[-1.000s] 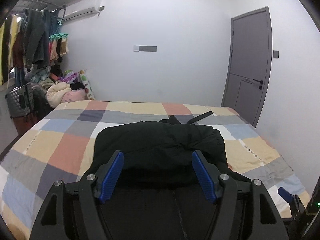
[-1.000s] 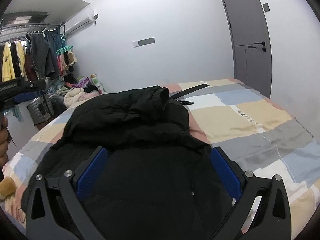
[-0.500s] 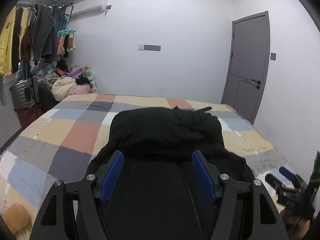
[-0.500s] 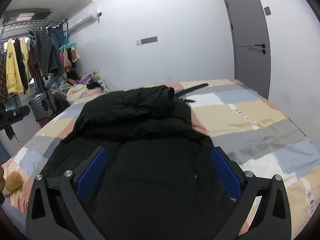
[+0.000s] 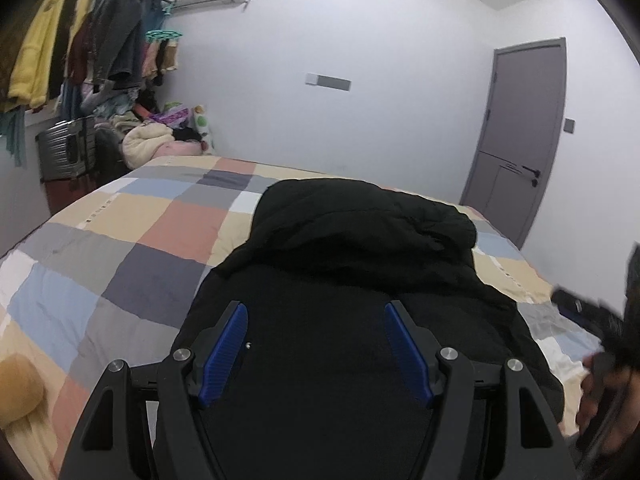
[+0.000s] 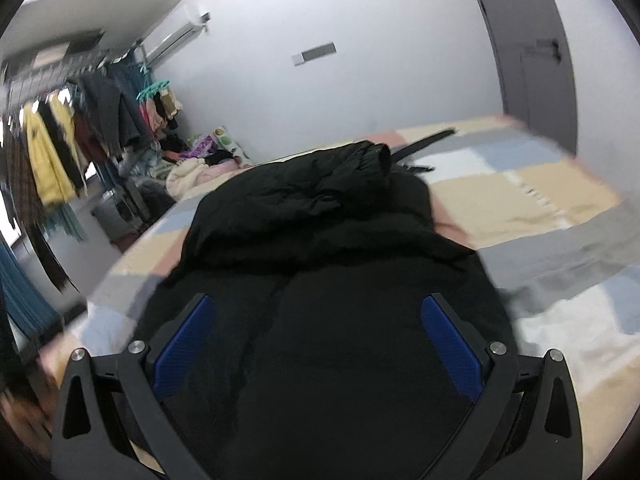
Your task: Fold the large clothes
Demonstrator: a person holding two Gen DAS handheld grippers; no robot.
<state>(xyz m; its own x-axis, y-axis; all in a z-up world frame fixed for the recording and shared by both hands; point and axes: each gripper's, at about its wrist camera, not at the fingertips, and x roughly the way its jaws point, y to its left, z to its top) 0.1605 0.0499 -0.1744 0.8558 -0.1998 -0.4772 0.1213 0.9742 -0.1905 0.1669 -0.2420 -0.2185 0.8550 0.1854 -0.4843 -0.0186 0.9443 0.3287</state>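
A large black padded jacket [image 5: 360, 264] lies on the checked bed [image 5: 132, 240], its far part folded over into a thick heap. It also shows in the right wrist view [image 6: 320, 240]. My left gripper [image 5: 316, 344] is open and empty, held above the jacket's near part. My right gripper [image 6: 318, 332] is open and empty, also above the near part of the jacket. The jacket's near hem is hidden under both grippers.
A black belt [image 6: 424, 146] lies on the bed beyond the jacket. A clothes rack [image 5: 80, 40], a suitcase [image 5: 66, 152] and a pile of clothes [image 5: 152, 144] stand at the left. A grey door [image 5: 516, 140] is at the right. A yellow soft toy [image 5: 20, 392] lies at the bed's near left.
Both grippers have drawn back and risen from the jacket, staying open. The left view has swung left, the right view is blurred with motion. The jacket has not moved.
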